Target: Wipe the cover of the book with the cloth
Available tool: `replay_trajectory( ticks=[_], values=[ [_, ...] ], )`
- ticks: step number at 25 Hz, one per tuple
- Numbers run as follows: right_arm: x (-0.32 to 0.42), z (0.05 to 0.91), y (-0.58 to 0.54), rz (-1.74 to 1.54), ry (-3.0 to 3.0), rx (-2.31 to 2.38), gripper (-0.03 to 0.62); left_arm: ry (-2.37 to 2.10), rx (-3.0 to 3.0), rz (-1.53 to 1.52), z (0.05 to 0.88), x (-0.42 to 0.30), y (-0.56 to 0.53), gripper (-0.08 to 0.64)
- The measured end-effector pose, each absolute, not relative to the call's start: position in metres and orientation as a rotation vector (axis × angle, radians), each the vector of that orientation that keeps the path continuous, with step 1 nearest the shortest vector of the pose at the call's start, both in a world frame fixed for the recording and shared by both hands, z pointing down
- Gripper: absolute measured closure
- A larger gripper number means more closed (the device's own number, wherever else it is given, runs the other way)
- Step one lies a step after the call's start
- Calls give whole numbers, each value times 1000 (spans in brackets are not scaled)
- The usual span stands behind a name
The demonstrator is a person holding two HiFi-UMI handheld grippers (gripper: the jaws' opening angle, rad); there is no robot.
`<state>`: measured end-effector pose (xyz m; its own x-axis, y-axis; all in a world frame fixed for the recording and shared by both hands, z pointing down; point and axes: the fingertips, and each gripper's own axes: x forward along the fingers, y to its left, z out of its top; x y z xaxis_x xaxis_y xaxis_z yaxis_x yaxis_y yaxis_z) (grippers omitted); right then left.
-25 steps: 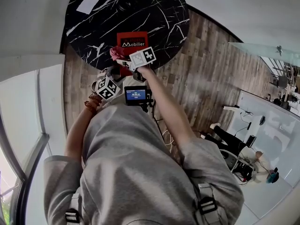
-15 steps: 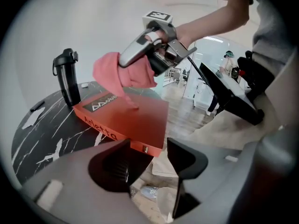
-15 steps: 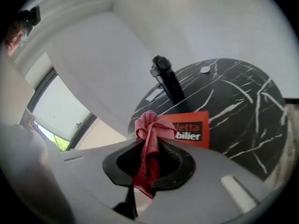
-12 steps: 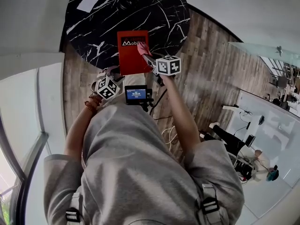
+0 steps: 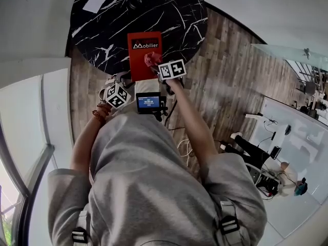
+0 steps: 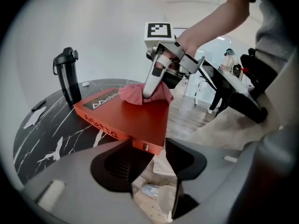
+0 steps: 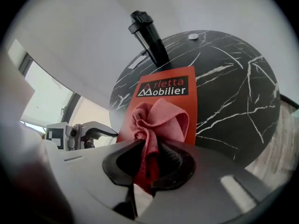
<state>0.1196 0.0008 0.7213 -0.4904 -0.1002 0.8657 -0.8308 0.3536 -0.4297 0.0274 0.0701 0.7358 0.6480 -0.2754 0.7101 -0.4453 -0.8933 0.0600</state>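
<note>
On the black marble table [image 5: 110, 22], a red book [image 5: 141, 60] lettered "Mobilier" overhangs the near edge. The right gripper [image 7: 148, 164] clamps a crumpled pink cloth [image 7: 161, 120] against its cover. The left gripper [image 6: 150, 154] is closing its jaws, with the book's corner between them.

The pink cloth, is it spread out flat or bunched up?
Bunched up: the cloth is crumpled into folds, pinched in the right gripper, its wad resting on the red book.
</note>
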Motion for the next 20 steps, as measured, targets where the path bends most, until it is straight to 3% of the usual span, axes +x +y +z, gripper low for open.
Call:
replay_trajectory(
  ticks=[20],
  values=[
    [67,724,16,1112,-1848,601,529,-603,2621,1038,736,31,70,336]
  ],
)
